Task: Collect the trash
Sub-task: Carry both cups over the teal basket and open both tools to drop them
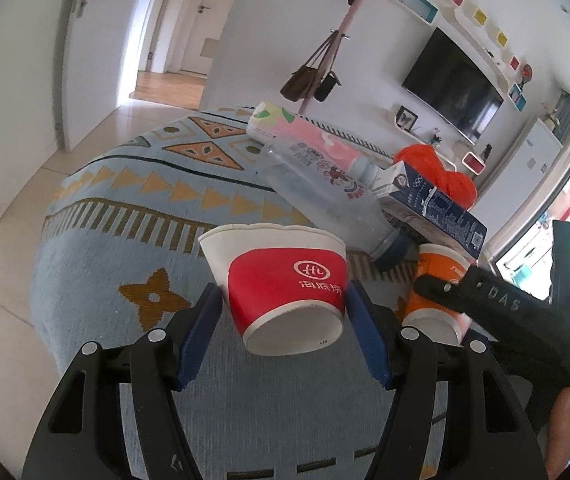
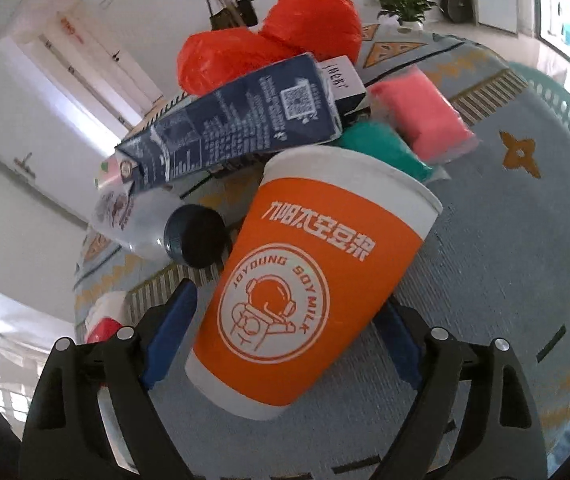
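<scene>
Since the left tool (image 1: pixel 285 320) already clamps the red cup (image 1: pixel 285 288), just left of the orange cup (image 2: pixel 305 280) on the worktop (image 1: pixel 125 240), close the right tool (image 2: pixel 285 332), whose pads flank the orange cup without pressing, squarely before lifting, avoiding the blue carton (image 2: pixel 237 128) behind the orange cup.

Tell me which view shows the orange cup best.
The right wrist view: the orange cup fills the frame between the right gripper's fingers, logo readable. The left wrist view shows only part of it, behind that gripper.
</scene>
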Motion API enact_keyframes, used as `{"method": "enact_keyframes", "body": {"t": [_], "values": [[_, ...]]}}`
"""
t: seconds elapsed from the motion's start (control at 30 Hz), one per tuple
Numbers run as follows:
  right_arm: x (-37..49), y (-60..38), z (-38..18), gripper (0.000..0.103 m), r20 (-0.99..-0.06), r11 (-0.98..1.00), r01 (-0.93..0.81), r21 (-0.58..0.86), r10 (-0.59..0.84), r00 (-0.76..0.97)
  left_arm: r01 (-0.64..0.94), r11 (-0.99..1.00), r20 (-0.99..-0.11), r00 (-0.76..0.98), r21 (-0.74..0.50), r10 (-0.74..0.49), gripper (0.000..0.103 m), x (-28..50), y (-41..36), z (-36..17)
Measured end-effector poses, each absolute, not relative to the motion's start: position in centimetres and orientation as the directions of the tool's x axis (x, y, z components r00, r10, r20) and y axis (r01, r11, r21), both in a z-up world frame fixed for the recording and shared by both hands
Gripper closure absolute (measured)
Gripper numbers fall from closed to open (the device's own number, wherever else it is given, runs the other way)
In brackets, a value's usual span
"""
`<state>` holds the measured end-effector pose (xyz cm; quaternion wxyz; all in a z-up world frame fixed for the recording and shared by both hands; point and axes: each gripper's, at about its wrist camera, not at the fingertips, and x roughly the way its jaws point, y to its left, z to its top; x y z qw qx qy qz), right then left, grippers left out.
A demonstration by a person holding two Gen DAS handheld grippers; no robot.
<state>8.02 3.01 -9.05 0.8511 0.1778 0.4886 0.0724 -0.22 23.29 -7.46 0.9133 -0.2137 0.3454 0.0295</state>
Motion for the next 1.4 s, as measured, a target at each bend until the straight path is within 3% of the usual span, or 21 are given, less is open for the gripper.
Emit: {"method": "enact_keyframes", "body": {"t": [0.23,0.4,0.6,0.73,1.0,1.4], "values": [[6.1,0.8,-9.2,0.04,-0.795,0.913,-0.068,0.403,0.386,0.469,-0.184,0.909,-0.629,0.771,-0.375,-0.103,0.041,-0.2,22.8,-7.1],[3.7,-0.8,-8.8,0.041,-0.778,0.91,-0.192,0.369,0.415,0.471,-0.159,0.914,-0.604,0.789,-0.372,-0.109,0.041,-0.5,21.8,-6.4],[1.5,-4.2,-6.1,0.042,-0.712,0.918,-0.236,0.319,0.396,0.579,-0.095,0.923,-0.552,0.822,-0.372,-0.138,0.041,-0.7,19.5,-4.7],[1.5,-6.2,-4.0,0.054,-0.659,0.928,-0.237,0.288,0.371,0.654,-0.031,0.928,-0.495,0.852,-0.372,-0.17,0.041,-0.3,17.4,-2.5],[3.7,-9.3,-3.8,0.054,-0.653,0.927,-0.255,0.275,0.375,0.658,0.056,0.942,-0.473,0.854,-0.331,-0.217,0.041,2.3,12.2,-0.6],[6.1,-18.5,0.4,0.055,-0.524,0.933,-0.164,0.32,0.318,0.79,0.192,0.953,-0.446,0.85,-0.232,-0.28,0.041,6.6,3.6,2.9]]}}
